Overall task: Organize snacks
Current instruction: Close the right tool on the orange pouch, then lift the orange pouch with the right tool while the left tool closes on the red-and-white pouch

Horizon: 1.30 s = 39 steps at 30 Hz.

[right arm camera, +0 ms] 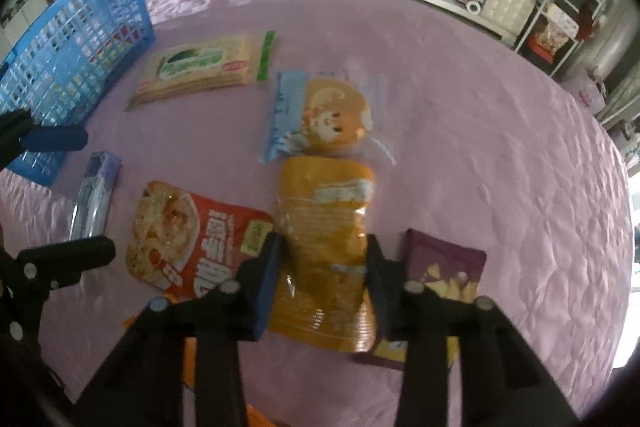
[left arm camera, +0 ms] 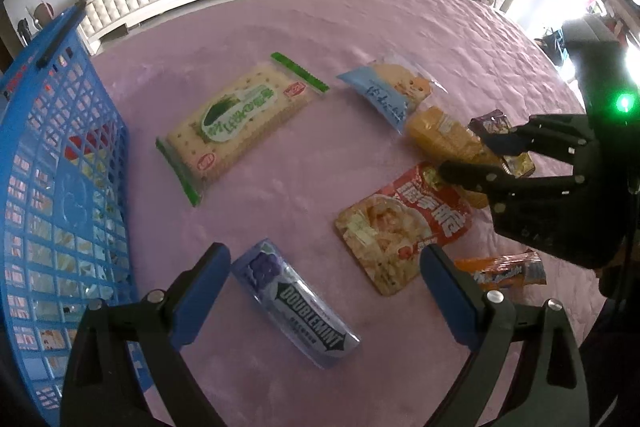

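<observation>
Snacks crowd orange packet (right arm camera: 326,259): red pouch (right arm camera: 188,239), purple packet (right arm camera: 446,267).

The basket (left arm camera: 60,187) is set at the counter's (left arm camera: 360,27) left edge; the cracker pack (left arm camera: 236,123) is laid beside it, the gum pack (left arm camera: 296,307) nearer the camera.

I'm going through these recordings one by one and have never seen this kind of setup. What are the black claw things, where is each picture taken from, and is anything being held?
The claws are handheld two-finger grippers, one in each of a person's hands; no robot arm is involved. Each gripper carries a fisheye camera looking along its fingers, which bends the scene. In the left view, the left gripper is open above a Doublemint gum pack, beside a blue basket. In the right view, the right gripper has its fingers around an orange snack bag. Loose on the pink cloth lie a green cracker pack, a blue bun packet, a red snack pouch and a purple packet.
</observation>
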### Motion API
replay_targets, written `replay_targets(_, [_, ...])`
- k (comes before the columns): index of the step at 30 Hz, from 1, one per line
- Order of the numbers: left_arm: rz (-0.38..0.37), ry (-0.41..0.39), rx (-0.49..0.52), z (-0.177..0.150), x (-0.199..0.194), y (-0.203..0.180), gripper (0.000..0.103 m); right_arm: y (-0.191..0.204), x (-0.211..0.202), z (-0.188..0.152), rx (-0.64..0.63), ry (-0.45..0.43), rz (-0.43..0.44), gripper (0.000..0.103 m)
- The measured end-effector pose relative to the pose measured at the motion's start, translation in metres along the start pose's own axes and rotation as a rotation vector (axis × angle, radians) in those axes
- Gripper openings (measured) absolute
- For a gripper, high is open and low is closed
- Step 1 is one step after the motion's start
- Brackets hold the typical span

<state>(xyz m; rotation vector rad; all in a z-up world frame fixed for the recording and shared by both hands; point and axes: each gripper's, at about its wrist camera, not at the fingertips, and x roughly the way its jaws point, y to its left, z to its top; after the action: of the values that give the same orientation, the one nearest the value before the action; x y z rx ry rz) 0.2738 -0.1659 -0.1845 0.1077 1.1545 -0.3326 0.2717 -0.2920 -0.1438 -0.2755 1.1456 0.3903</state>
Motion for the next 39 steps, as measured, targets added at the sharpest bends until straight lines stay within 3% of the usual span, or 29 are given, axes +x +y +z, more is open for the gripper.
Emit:
replay_targets(3, [-0.013,-0.004,0.011,-0.003,-0.007,0.002,0.095,0.001,-0.003,-0.002,0.021,-0.015,0.013,0.029])
replay_targets(5, [-0.015,-0.005,0.029,-0.003,-0.011,0.001,0.095,-0.001,-0.007,-0.007,0.068,-0.039,0.053,0.028])
replay_targets(9, [-0.012,-0.003,0.085,-0.002,-0.016,-0.001,0.095,-0.003,-0.029,-0.013,0.129,-0.119,0.047,0.028])
replay_targets(13, [-0.015,0.039,0.141,0.007,-0.004,-0.021,0.095,-0.013,-0.047,-0.024,0.195,-0.18,0.041,0.028])
replay_targets(20, [-0.044,0.114,0.221,0.017,0.019,-0.046,0.095,-0.024,-0.052,-0.029,0.229,-0.21,0.044,0.028])
replay_targets(24, [0.026,0.141,0.36,0.02,0.032,-0.064,0.095,-0.033,-0.053,-0.032,0.265,-0.216,0.057,0.028])
replay_targets(30, [0.012,0.2,0.342,0.031,0.053,-0.064,0.095,-0.032,-0.048,-0.032,0.257,-0.19,0.067,0.028])
replay_targets(36, [-0.029,0.202,0.319,0.031,0.058,-0.068,0.094,-0.019,-0.046,-0.034,0.209,-0.164,0.074,0.029])
replay_targets(39, [-0.031,0.193,0.314,0.028,0.052,-0.067,0.083,-0.01,-0.042,-0.034,0.178,-0.148,0.074,0.029])
